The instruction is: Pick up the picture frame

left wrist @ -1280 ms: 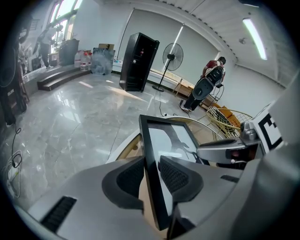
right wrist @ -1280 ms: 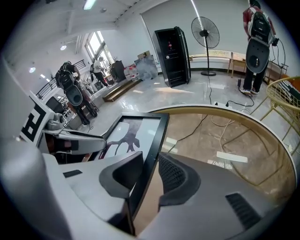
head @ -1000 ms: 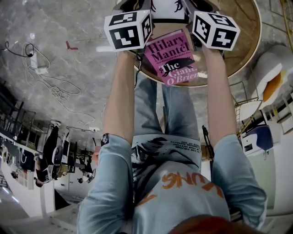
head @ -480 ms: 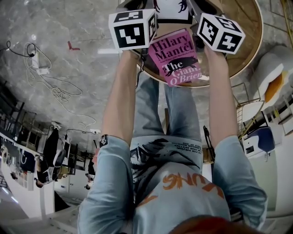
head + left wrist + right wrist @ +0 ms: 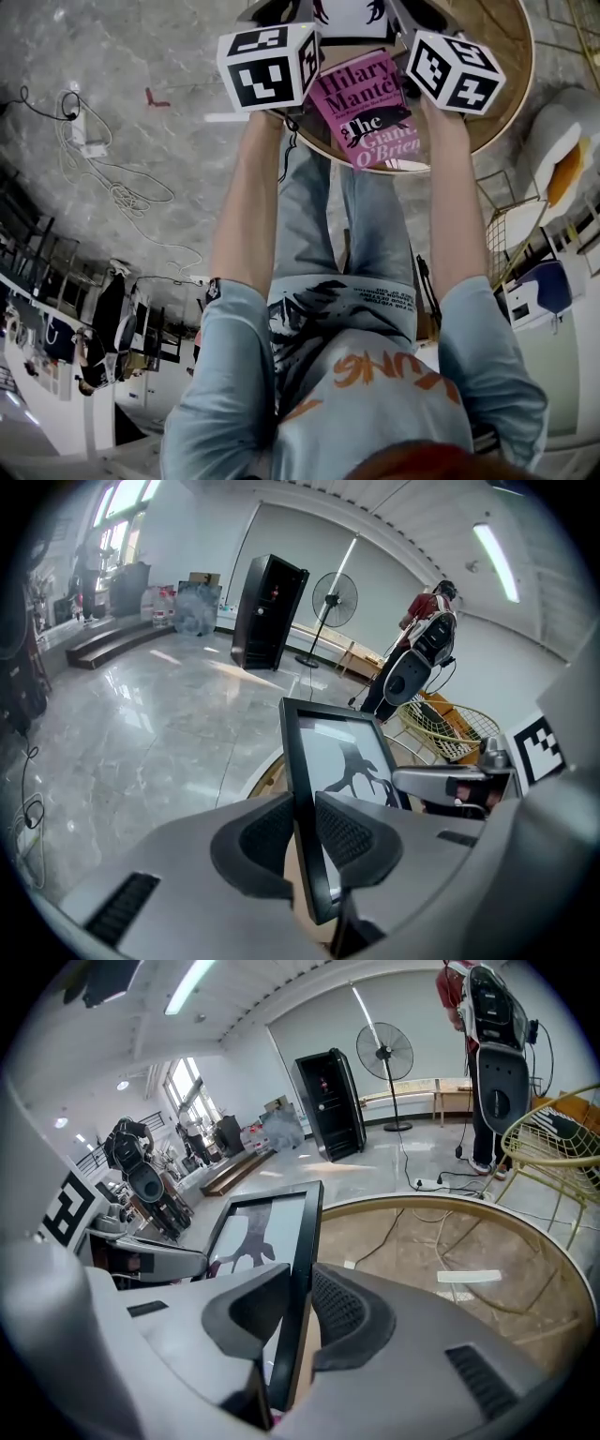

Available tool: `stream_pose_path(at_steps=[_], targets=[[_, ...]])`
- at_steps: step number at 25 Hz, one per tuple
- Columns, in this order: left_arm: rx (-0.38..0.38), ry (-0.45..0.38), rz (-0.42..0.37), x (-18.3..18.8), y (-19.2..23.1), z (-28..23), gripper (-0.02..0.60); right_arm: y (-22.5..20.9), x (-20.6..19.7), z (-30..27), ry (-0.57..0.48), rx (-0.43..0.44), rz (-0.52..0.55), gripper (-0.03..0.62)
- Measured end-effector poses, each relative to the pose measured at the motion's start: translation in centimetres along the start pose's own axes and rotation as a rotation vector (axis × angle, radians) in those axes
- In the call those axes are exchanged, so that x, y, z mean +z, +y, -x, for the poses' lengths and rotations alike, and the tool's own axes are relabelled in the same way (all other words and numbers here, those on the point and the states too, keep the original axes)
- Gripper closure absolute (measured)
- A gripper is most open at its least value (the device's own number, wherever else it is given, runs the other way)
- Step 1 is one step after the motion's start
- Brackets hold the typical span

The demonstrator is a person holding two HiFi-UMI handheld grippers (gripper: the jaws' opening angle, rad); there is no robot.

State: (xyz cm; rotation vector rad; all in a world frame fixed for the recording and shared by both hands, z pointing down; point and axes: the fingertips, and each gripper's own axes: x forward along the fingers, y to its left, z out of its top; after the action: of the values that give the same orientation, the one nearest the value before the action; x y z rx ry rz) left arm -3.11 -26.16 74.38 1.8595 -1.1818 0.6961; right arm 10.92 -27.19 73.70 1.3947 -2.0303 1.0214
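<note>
Arms outstretched; left gripper point(image 5: 305, 829), right gripper point(image 5: 298, 1309) jaws just closed on frame point(image 5: 337, 761)

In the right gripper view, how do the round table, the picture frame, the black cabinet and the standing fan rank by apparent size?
1. table
2. picture frame, enlarged by its nearness to the camera
3. cabinet
4. fan, about as tall as the cabinet but much thinner
</note>
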Motion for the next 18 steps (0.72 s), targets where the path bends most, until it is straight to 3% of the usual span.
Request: stream_pose_path(at_steps=[11,18], targets=[[-0.025,-0.101,-0.095,3.6,-1.8,7.0,0.499,3.7,2.8,5.9,-0.137,-0.027,-0.020,0.523],[-0.044,-0.178,-0.109,7.7,-2.9,13.1,0.500,7.3,7.5,10.7,-0.216,-0.036,0.014,0.525]])
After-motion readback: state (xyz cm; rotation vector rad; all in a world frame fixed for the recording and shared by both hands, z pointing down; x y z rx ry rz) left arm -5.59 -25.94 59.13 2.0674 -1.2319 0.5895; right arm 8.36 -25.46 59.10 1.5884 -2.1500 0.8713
